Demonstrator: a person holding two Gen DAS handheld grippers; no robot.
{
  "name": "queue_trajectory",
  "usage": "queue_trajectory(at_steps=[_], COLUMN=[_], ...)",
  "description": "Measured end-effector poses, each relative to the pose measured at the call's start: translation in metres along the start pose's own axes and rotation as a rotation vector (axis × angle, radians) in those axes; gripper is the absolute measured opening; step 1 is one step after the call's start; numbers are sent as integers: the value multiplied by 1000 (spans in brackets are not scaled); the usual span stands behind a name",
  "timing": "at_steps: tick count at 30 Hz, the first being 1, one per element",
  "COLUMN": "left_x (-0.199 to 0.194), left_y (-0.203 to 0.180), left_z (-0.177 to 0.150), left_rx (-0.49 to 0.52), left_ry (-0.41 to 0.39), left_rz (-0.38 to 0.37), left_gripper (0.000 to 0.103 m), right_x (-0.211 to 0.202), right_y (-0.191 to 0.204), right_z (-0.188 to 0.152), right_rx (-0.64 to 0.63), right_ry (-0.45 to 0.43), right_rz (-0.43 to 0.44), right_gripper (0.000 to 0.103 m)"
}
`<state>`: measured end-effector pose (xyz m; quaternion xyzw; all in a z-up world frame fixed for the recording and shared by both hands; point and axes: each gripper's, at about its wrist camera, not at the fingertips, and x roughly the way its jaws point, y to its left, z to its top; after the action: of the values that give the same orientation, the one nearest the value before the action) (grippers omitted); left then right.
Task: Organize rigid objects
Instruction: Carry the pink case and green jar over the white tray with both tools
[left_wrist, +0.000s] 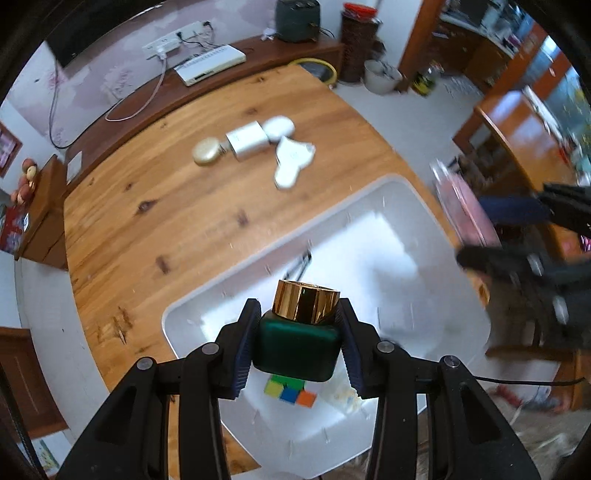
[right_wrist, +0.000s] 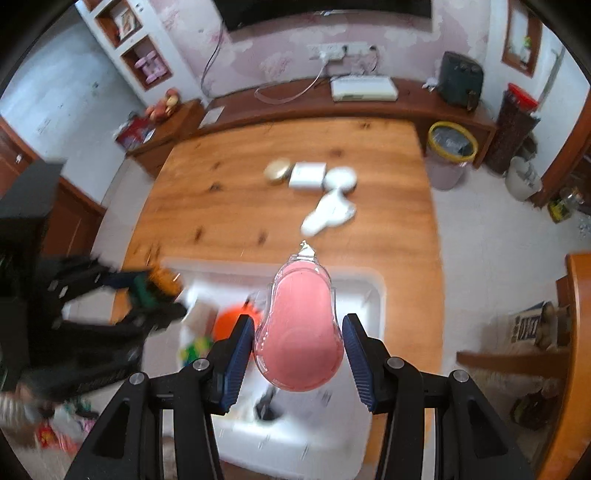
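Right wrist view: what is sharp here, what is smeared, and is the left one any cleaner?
Right wrist: pink bottle crisp, white bin and table objects smeared. Left wrist: green jar sharp, table fairly clear, right edge streaked; both bend straight lines.

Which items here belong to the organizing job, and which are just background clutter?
Job:
green jar with gold cap in left tool
pink bottle in right tool
white bin
gold compact, silver box on table

Background:
router
yellow-rimmed wastebasket
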<state>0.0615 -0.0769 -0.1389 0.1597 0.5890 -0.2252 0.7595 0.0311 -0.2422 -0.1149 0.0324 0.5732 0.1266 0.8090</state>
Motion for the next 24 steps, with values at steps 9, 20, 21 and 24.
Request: queue_trajectory(at_steps=[9,20,21,24], left_x=[27,59,62,71], left_y=[-9,-23,-25,-32], left_z=[-10,17,18,23], left_rx=[44,75,82,99], left_ry=[26,48,49,60], left_rz=[6,-12,-10,-4], left_gripper=[45,45,45,45], right_x=[38,80,82,87], right_y=[32,24,23,17], right_z=[-78,-106,-108,-109], right_rx=[11,114,113,108], right_ry=[170,263,267,277], right_rz=[90,102,92,54], right_gripper=[50,50,50,50])
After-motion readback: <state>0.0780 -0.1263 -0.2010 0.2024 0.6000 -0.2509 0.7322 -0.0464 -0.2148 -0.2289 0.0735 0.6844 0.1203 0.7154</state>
